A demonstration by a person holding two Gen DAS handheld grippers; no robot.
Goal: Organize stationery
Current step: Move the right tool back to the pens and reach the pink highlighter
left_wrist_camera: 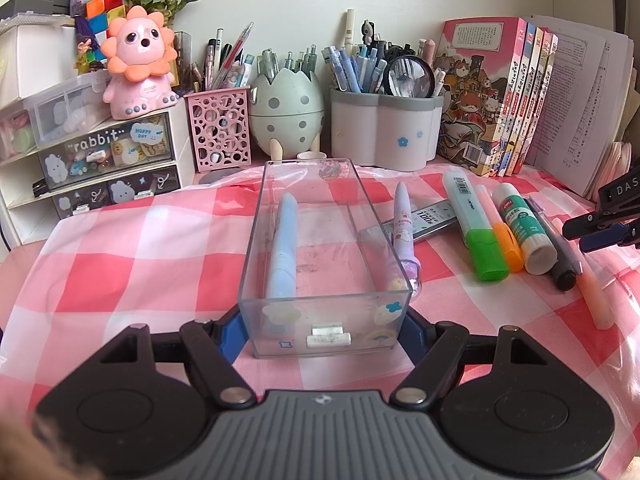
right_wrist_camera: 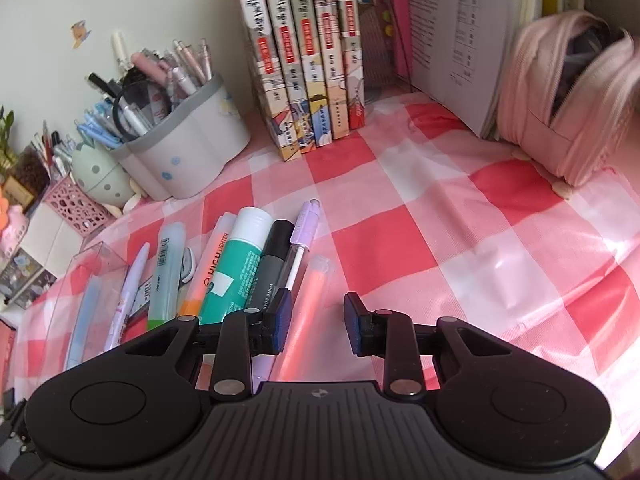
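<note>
The left gripper (left_wrist_camera: 324, 330) clamps the near end of a clear plastic organizer box (left_wrist_camera: 326, 248), its blue pads pressed against the two long walls; the box sits lengthwise on the pink-and-white checked tablecloth (left_wrist_camera: 120, 248), running from near to far. Inside it, along the left wall, lies a pale blue pen (left_wrist_camera: 283, 246); a lilac pen with a charm end (left_wrist_camera: 404, 232) lies just outside the right wall, touching it.

Right of the box the remaining stationery lies in a tight row; from left to right, a flat refill case (left_wrist_camera: 424, 220), a green-capped highlighter (left_wrist_camera: 474, 224), an orange-capped highlighter (left_wrist_camera: 502, 232), a glue stick (left_wrist_camera: 522, 232), a black whiteboard marker (left_wrist_camera: 558, 256), and a lilac-capped pen (right_wrist_camera: 302, 240) pressed against the marker's right side.

The right gripper (right_wrist_camera: 316, 322) hovers low at the right end of that row, its jaws at a middling gap with blue pads apart; a pale pink highlighter (right_wrist_camera: 308, 312) lies between them on the cloth, and neither pad is pressing on it, so it is straddled rather than held; the left pad sits just over the end of the lilac-capped pen.

At the far edge stand pen pots (left_wrist_camera: 386, 132) and a row of books (left_wrist_camera: 500, 100); a pink pencil case (right_wrist_camera: 560, 120) sits far right.
</note>
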